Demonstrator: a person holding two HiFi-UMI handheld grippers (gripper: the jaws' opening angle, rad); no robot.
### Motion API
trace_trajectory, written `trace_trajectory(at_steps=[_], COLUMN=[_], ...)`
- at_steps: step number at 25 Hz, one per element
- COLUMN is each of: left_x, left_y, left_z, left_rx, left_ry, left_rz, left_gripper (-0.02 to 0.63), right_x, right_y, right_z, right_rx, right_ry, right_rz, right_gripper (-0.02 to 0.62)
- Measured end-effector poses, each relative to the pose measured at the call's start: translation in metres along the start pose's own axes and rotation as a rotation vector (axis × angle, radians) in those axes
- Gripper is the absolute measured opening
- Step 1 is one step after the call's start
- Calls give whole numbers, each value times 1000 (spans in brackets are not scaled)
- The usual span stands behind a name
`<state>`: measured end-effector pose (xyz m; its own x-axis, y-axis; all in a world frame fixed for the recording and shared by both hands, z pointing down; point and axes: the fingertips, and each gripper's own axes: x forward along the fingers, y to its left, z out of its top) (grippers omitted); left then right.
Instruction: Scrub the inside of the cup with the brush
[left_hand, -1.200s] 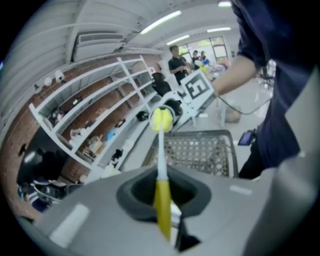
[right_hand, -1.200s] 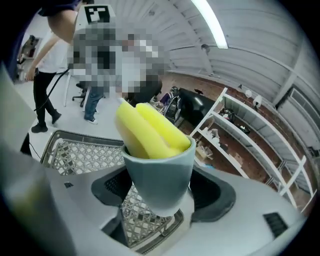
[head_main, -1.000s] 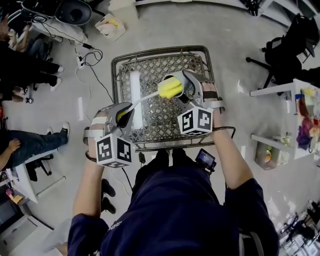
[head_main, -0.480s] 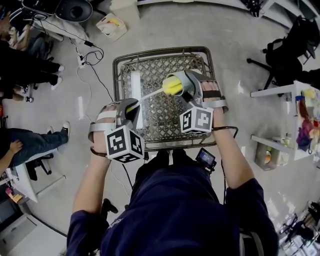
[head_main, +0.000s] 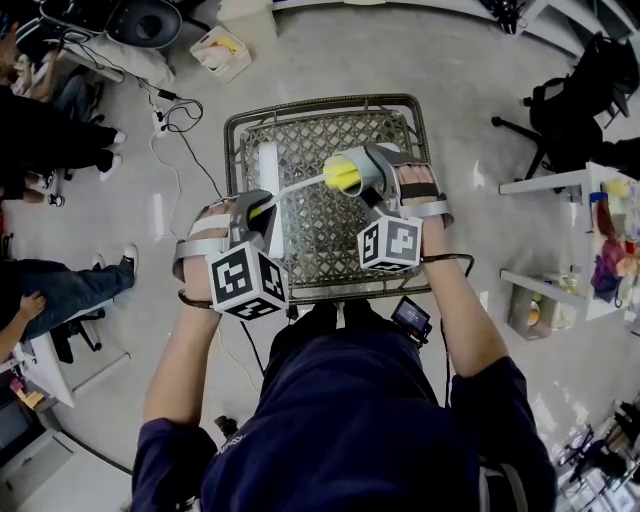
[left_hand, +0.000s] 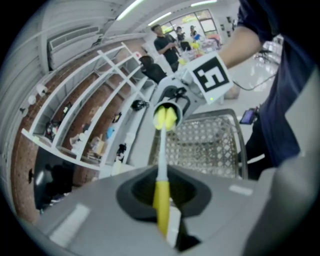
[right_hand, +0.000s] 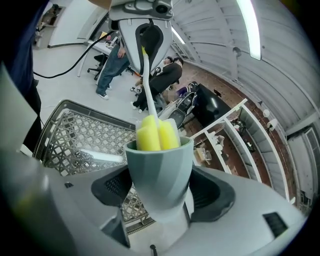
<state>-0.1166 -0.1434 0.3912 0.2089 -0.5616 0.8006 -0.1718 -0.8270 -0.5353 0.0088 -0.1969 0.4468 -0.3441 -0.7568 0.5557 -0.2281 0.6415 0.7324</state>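
A grey-green cup (right_hand: 160, 175) sits between the jaws of my right gripper (right_hand: 162, 200), which is shut on it; in the head view the cup (head_main: 367, 168) lies on its side with its mouth to the left. My left gripper (left_hand: 162, 227) is shut on the yellow handle of a brush (left_hand: 161, 192). The brush's white stem (head_main: 290, 188) runs right to a yellow sponge head (head_main: 341, 173) that sits in the cup's mouth. From the right gripper view the sponge head (right_hand: 156, 133) pokes above the rim. Both grippers hover over a wire basket (head_main: 310, 125).
The metal mesh basket (right_hand: 75, 145) stands below my hands on a grey floor. A white strip (head_main: 268, 170) lies in its left part. Cables (head_main: 180, 110) trail on the floor at the upper left. White shelves (head_main: 570, 230) stand at the right; seated people are at the left.
My left gripper has moved up and to the right, closer to the cup. The sponge head has gone a little deeper into the cup's mouth. The right gripper has barely moved.
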Motion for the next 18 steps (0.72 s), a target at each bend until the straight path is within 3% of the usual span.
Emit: trace_trajectory(at_steps=[5,9,13,18], left_x=[0,-10,-16,-5], left_y=[-13,-10,10,12], left_z=[-4,12,19,3], left_rx=[63,145,146,132], left_ry=[8,-33,-32,32], left_rz=[-52,-23,30,1], left_gripper=[31,32,32,32], right_x=[6,11,15,13], right_y=[1,2,12,14], right_z=[2,-3,-3,2], right_rx=[-16,-19,-24,-21], right_ry=[19,40,47,39], right_rz=[8,24,47,47], right_gripper=[339,339,339,339])
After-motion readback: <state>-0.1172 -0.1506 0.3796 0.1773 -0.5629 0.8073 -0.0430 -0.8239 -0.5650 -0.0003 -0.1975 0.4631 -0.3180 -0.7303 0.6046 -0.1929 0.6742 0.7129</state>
